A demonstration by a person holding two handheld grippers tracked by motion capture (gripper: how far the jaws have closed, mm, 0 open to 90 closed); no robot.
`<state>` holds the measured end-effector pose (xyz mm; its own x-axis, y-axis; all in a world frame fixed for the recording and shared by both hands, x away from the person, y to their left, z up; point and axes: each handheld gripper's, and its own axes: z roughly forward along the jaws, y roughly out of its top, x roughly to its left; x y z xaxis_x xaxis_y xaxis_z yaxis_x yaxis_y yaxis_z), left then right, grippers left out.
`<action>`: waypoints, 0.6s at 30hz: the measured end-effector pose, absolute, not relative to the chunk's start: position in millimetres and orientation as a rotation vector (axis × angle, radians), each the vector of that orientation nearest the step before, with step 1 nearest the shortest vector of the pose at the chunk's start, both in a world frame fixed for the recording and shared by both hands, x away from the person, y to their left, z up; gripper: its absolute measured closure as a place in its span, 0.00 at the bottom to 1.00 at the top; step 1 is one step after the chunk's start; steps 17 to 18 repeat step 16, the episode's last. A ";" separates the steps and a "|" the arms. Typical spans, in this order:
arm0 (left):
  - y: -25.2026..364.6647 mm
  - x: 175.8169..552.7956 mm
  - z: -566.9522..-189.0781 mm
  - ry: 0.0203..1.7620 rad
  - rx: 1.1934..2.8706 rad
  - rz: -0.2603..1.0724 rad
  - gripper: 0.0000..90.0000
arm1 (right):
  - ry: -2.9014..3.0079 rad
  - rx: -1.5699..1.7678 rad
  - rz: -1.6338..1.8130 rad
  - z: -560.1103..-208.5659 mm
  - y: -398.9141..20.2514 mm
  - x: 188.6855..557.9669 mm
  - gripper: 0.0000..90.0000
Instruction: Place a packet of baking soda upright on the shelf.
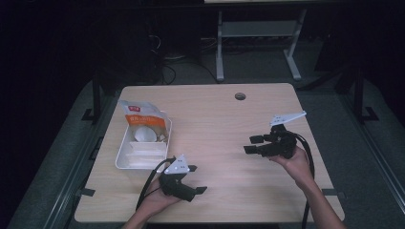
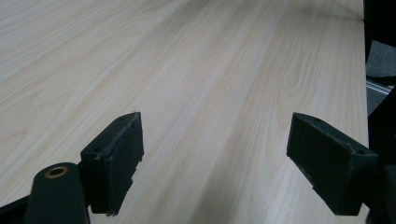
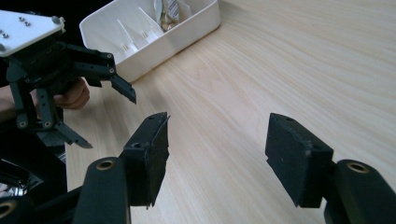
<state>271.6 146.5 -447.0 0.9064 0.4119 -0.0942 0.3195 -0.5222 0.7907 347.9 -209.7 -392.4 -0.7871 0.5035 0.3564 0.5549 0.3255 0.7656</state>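
White rectangular plastic tray (image 1: 125,160) is sitting at the left side of the light wooden surface (image 1: 224,124), an orange-and-white pouch (image 1: 139,116) lying across its far end. Left gripper (image 1: 197,180) is hovering just right of the tray, fingers apart, empty. Right gripper (image 1: 252,144) is hovering well apart, fingers apart, empty.

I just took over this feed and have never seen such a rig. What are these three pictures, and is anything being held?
A person stands at a wooden table with a hand-held tool in each hand. The high view looks down on both: the left tool and the right tool. The other two pictures come from cameras riding on each tool, looking along its black jaws. Both tools are open and hold nothing. On the table's left sits a white tray with an orange-and-white bag resting in its far end.
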 end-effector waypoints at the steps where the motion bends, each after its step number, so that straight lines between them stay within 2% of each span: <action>1: 146.4 271.6 -447.0 0.521 2.162 0.129 0.20 | -2.510 -1.007 -1.483 -393.2 -210.8 346.6 0.43; 18: 145.5 271.2 -447.3 0.518 2.167 0.125 0.20 | -2.504 -1.062 -1.468 -422.9 -224.4 315.9 0.39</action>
